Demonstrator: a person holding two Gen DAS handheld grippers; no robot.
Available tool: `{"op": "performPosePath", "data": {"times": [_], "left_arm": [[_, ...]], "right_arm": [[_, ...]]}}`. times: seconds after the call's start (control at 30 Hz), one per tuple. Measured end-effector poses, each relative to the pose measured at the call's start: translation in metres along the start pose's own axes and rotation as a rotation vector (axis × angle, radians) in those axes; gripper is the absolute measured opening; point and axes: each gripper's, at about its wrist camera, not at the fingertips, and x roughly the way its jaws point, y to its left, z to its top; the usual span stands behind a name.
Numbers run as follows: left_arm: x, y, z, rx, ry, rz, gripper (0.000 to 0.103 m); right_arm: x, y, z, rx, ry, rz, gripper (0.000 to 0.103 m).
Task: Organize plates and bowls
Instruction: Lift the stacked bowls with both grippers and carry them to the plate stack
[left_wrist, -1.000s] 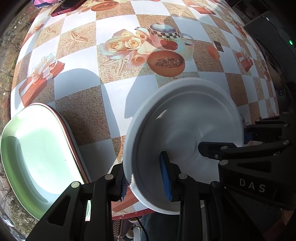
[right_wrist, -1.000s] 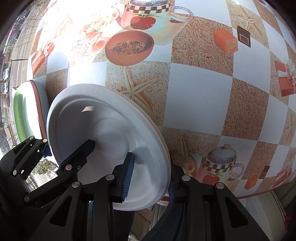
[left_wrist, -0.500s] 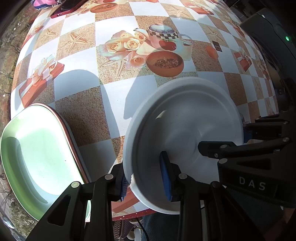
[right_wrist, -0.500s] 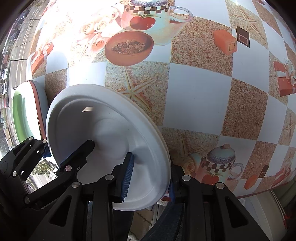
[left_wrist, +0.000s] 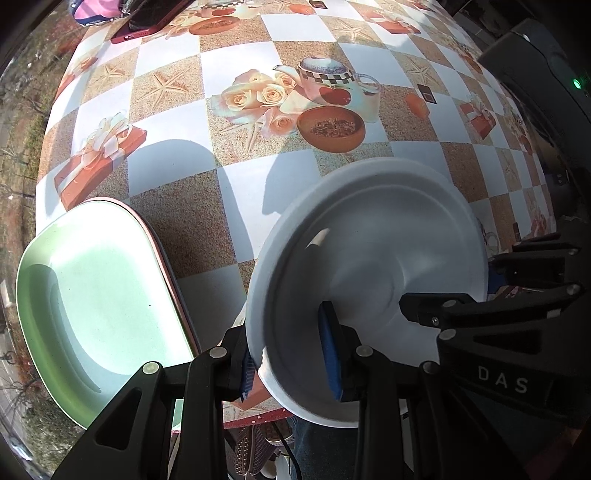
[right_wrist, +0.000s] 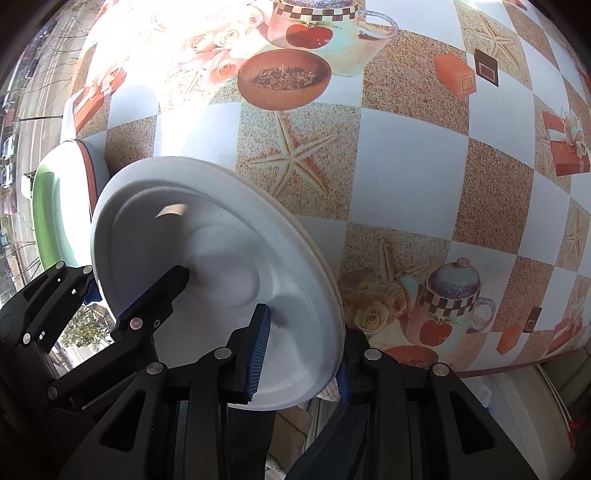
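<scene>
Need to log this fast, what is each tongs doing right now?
Left tongs: shut on the white plate rim.
Right tongs: shut on the same plate's opposite rim.

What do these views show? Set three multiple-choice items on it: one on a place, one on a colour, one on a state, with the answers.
1. Where does the pale green oval tray lie?
A. left of the white round foam plate
B. on that plate
C. beyond it, at the table's far edge

2. What colour are the pads on the fingers?
A. red
B. blue
C. yellow

3. How is the white plate held?
A. by no gripper
B. by one gripper only
C. by the left hand-held gripper and right hand-held gripper, each clamped on its rim

Answers: 1 A, the left wrist view shows the tray left of the plate. 2 B, blue pads flank the rim. 3 C, each wrist view shows fingers astride the rim.
</scene>
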Motion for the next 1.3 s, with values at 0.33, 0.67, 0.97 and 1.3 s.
{"op": "performPosePath", "data": {"times": [0.33, 0.67, 0.97, 1.3], "left_arm": [[-0.032, 0.006, 0.009, -0.03, -0.091, 0.026, 0.033], [-0.047, 0.04, 0.01, -0.11, -0.154, 0.047, 0.033], [-0.066, 0.071, -0.007, -0.209, -0.187, 0.074, 0.033], [-0.078, 0.117, -0.044, -0.36, -0.184, 0.117, 0.033]], "right_arm": [[-0.034, 0.029, 0.009, -0.039, -0.072, -0.019, 0.034], [-0.055, 0.072, 0.019, -0.137, -0.098, -0.052, 0.034], [-0.065, 0.116, 0.036, -0.259, -0.103, -0.078, 0.034], [-0.05, 0.177, 0.031, -0.413, -0.08, -0.082, 0.034]]}}
